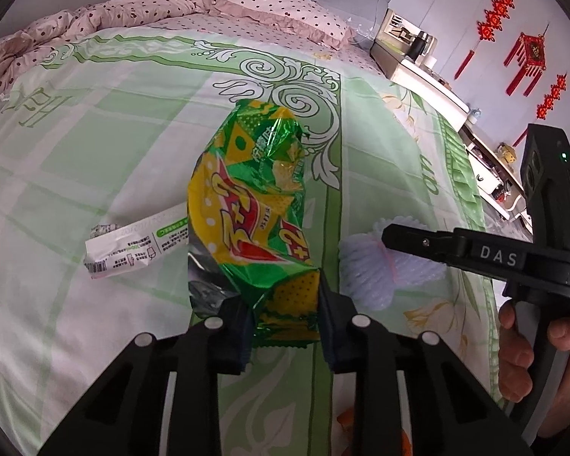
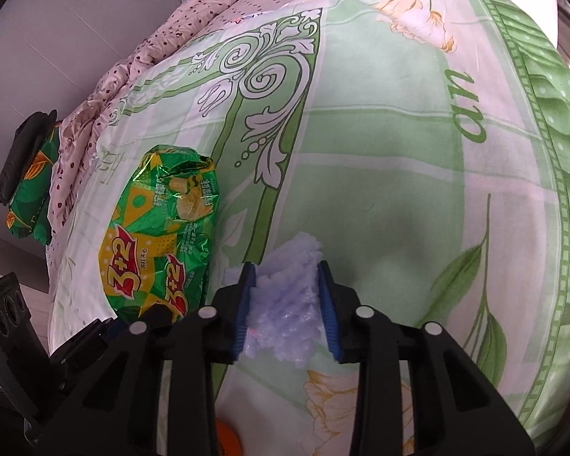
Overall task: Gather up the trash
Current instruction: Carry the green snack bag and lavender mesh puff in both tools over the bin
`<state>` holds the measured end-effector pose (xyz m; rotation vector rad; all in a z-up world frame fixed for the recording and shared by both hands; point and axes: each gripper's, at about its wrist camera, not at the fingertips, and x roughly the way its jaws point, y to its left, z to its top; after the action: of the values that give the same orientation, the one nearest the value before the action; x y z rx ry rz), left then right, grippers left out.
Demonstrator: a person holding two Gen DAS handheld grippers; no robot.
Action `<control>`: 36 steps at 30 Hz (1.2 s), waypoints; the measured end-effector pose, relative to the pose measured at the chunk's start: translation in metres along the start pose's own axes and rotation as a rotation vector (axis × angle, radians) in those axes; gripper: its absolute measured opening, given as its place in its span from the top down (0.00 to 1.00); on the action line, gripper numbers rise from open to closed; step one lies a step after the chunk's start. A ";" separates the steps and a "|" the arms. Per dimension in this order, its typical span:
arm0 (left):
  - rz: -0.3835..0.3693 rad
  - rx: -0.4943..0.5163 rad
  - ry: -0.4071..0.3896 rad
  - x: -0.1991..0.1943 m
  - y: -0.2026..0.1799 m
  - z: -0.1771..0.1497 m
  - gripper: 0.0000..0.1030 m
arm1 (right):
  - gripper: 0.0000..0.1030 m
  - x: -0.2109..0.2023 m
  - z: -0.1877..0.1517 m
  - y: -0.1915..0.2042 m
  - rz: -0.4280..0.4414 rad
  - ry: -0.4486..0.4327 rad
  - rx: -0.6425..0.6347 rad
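Note:
A green and yellow snack bag [image 1: 254, 205] lies on the green patterned bedsheet [image 1: 95, 133]. My left gripper [image 1: 283, 319] is shut on the bag's near end. The bag also shows in the right wrist view [image 2: 163, 235]. A white foam net [image 2: 285, 304] sits between the blue pads of my right gripper [image 2: 287, 304], which is shut on it. In the left wrist view the foam net [image 1: 364, 266] shows under the right gripper's black finger [image 1: 418, 237]. A white crumpled wrapper [image 1: 133, 245] lies left of the bag.
A pink dotted quilt and pillow [image 1: 285, 11] lie at the head of the bed. A bedside cabinet [image 1: 429, 72] stands to the right. A second green packet [image 2: 30, 190] lies by a black object at the bed's far edge. Something orange [image 2: 228, 439] shows below.

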<state>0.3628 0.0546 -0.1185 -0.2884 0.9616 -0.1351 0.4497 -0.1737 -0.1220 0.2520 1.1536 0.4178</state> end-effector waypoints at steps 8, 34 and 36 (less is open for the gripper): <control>-0.005 0.000 -0.022 -0.022 0.000 -0.002 0.76 | 0.75 -0.021 -0.004 0.008 0.000 -0.026 -0.013; -0.024 0.024 -0.068 -0.103 -0.033 -0.014 0.76 | 0.74 -0.152 -0.063 -0.034 -0.020 -0.142 0.080; -0.033 0.035 -0.060 -0.102 -0.043 -0.017 0.76 | 0.74 -0.163 -0.069 -0.042 -0.029 -0.150 0.092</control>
<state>0.2914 0.0352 -0.0343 -0.2744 0.8947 -0.1725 0.3387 -0.2852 -0.0303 0.3412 1.0292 0.3154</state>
